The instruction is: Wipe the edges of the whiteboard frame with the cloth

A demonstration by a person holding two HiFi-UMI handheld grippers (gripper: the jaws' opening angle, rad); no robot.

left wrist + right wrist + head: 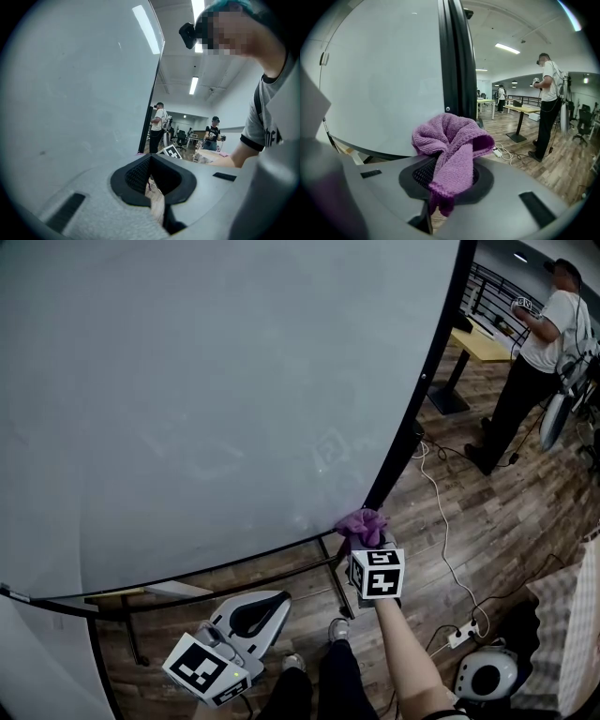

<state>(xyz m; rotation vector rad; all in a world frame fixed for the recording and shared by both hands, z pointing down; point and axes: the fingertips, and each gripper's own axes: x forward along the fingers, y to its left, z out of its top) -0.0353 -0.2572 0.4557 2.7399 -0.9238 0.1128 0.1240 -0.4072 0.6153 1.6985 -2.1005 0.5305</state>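
The whiteboard (206, 399) fills most of the head view, and its black frame (427, 371) runs down the right side to a lower corner. My right gripper (364, 547) is shut on a purple cloth (362, 524), which sits right at that lower right corner. In the right gripper view the cloth (452, 140) bunches over the jaws, just below the black frame edge (457, 61). My left gripper (269, 606) hangs lower left, below the board's bottom edge, shut with nothing in it. Its closed jaws (157, 187) point along the board surface (70, 93).
A person (534, 352) stands at the far right by a wooden table (483, 341). A white cable (441, 512) trails over the wood floor to a power strip (464, 636). A round white device (483, 673) lies near it. My shoes (337, 629) are below the board's stand.
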